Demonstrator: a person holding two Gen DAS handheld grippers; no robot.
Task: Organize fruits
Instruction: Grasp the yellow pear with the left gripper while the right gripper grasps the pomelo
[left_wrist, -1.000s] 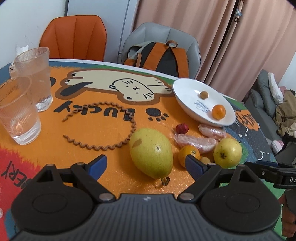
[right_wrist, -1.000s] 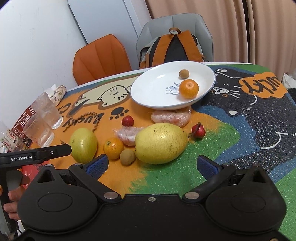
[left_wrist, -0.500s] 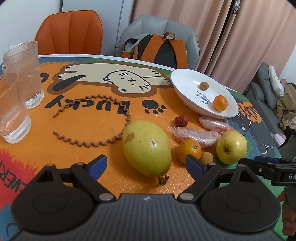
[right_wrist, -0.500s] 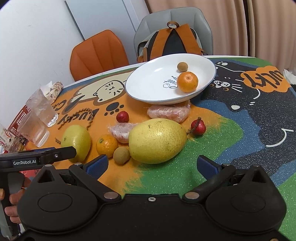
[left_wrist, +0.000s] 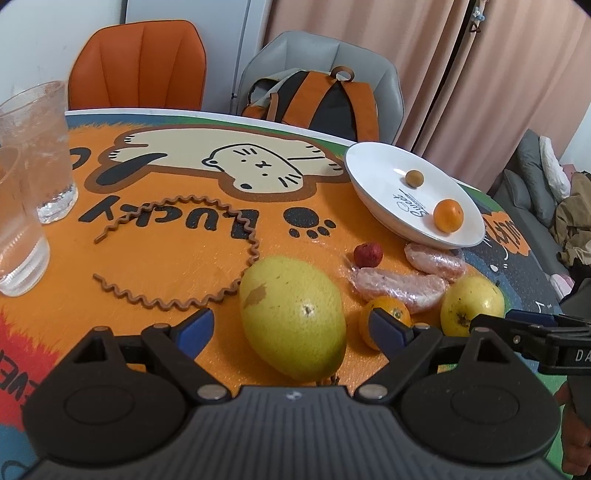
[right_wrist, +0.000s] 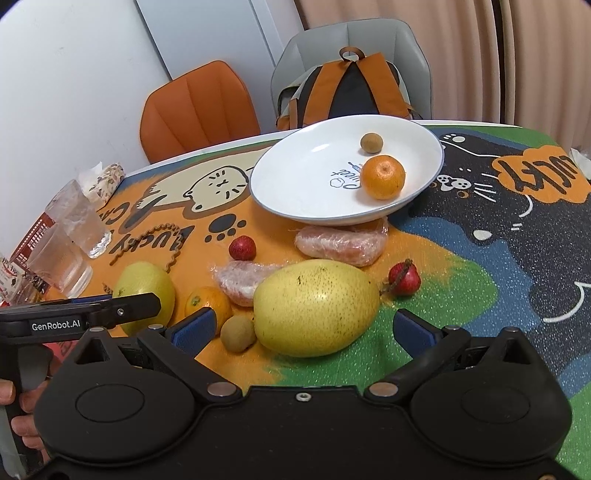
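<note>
Pomelo (left_wrist: 291, 317) – big, yellow, brown blemish – btwn spread left fingers (left_wrist: 195, 326); right fingers (right_wrist: 410, 330) spread too.

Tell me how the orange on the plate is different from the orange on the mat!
The orange on the plate lies in the white plate beside a small brown fruit; the orange on the mat lies on the table mat among the unsorted fruit. The plate orange shows whole, while the mat orange is partly hidden behind a blue tong tip. Both are round, orange and look alike in size.
</note>
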